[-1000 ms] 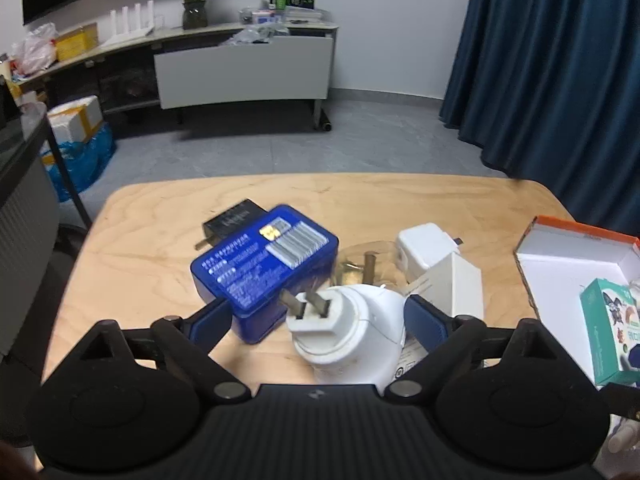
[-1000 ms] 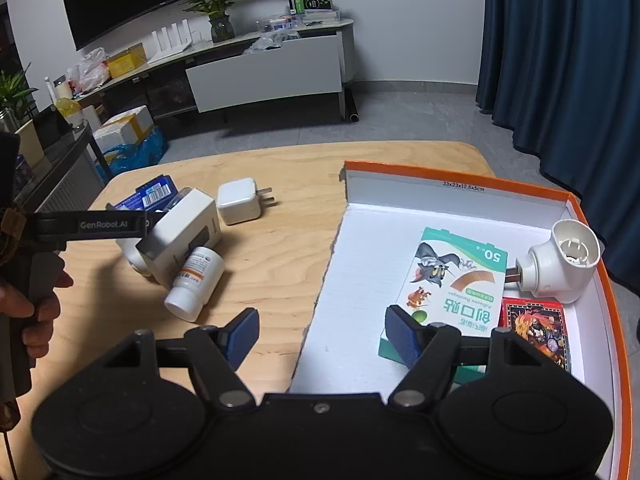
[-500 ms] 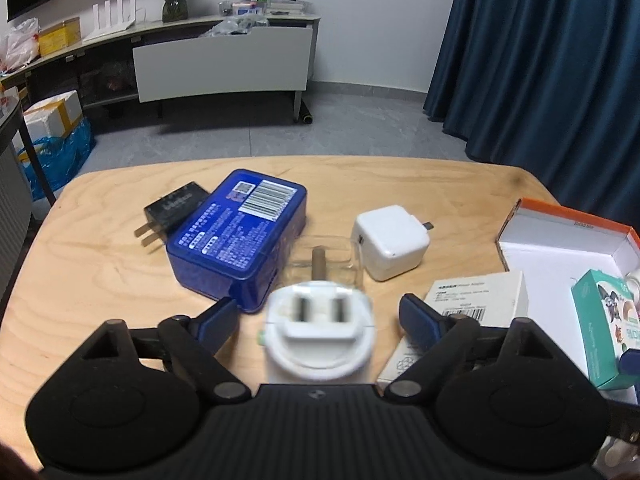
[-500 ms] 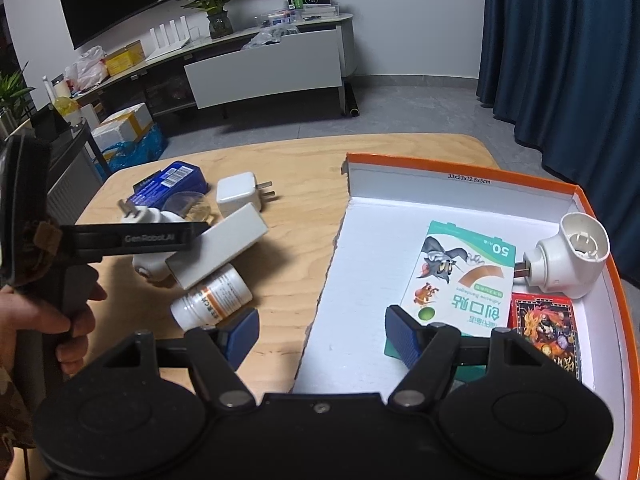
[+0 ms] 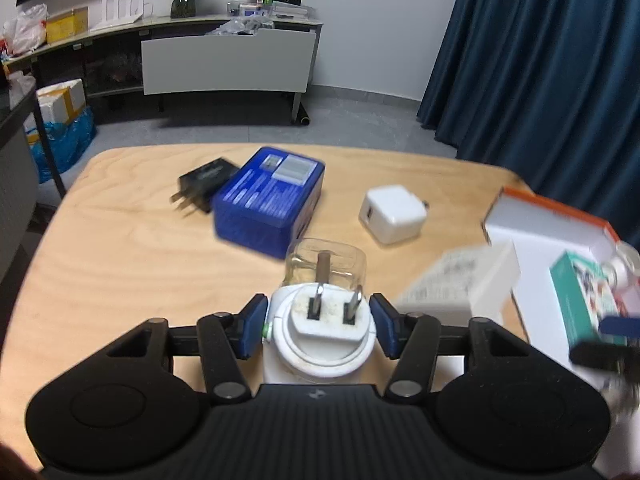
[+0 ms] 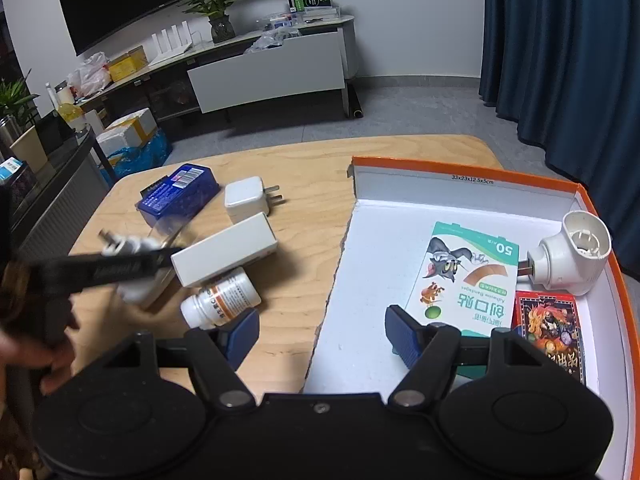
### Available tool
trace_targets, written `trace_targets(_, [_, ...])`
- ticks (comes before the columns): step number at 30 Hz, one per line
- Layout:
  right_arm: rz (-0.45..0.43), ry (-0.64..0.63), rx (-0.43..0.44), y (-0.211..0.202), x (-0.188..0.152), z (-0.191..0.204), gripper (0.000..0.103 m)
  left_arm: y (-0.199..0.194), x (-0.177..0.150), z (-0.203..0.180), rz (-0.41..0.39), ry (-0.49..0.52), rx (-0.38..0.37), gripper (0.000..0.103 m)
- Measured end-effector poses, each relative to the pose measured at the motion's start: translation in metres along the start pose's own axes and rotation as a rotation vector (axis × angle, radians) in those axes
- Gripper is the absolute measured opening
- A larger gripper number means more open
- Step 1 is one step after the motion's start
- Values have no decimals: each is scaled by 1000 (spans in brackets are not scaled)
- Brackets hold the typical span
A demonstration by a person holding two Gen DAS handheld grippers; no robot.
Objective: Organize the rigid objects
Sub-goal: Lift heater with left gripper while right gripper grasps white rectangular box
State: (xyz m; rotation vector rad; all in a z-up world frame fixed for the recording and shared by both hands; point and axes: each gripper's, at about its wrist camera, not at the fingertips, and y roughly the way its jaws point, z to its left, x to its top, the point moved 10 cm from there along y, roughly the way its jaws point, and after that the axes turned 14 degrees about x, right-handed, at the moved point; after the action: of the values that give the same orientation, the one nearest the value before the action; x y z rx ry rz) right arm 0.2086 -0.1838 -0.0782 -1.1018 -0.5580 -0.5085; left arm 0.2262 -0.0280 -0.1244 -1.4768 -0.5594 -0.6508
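My left gripper (image 5: 318, 328) has a white round plug-in device (image 5: 324, 332) between its blue pads, prongs facing up. The jaws are closing and the pads meet its sides. In the right wrist view the same gripper (image 6: 100, 272) shows as a blurred black bar, with a person's hand (image 6: 52, 364) on it. My right gripper (image 6: 322, 330) hangs open and empty over the left edge of the orange-rimmed white box (image 6: 460, 168). Inside that box lie a bandage carton (image 6: 468, 276), a second white plug-in device (image 6: 568, 256) and a red card pack (image 6: 548, 328).
On the wooden table (image 5: 120, 260) lie a blue tin (image 5: 268, 204), a black charger (image 5: 204, 184), a white charger (image 5: 392, 214), a long white carton (image 6: 224, 252), a pill bottle (image 6: 220, 300) and a clear plastic cap (image 5: 326, 260). A blue curtain (image 5: 540, 60) hangs at the right.
The left gripper's jaws have narrowed from wide open to the sides of the white plug-in device, which now stands with its prongs up. The right gripper has not moved.
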Motion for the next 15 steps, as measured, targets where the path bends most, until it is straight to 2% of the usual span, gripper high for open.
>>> trace_targets(5, [1, 1, 6, 1, 0, 3, 83, -10, -13, 9, -16, 14, 63, 59])
trace_targets(6, [1, 2, 9, 2, 1, 5, 83, -8, -15, 9, -9, 13, 65, 66])
trace_targets(8, [-1, -2, 21, 3, 2, 10, 83, -4, -15, 8, -17, 16, 72, 70])
trace_targets(10, [-4, -13, 34, 2, 3, 15, 83, -2, -14, 8, -28, 24, 86, 68])
trace_targets(11, [-5, -18, 40, 3, 5, 17, 83, -1, -13, 8, -34, 16, 89, 59])
trace_targets(12, [-6, -21, 47, 4, 7, 19, 84, -1, -12, 10, -37, 8, 94, 56])
trace_targets(15, [-4, -16, 107, 9, 11, 28, 89, -2, -12, 13, -31, -20, 86, 56])
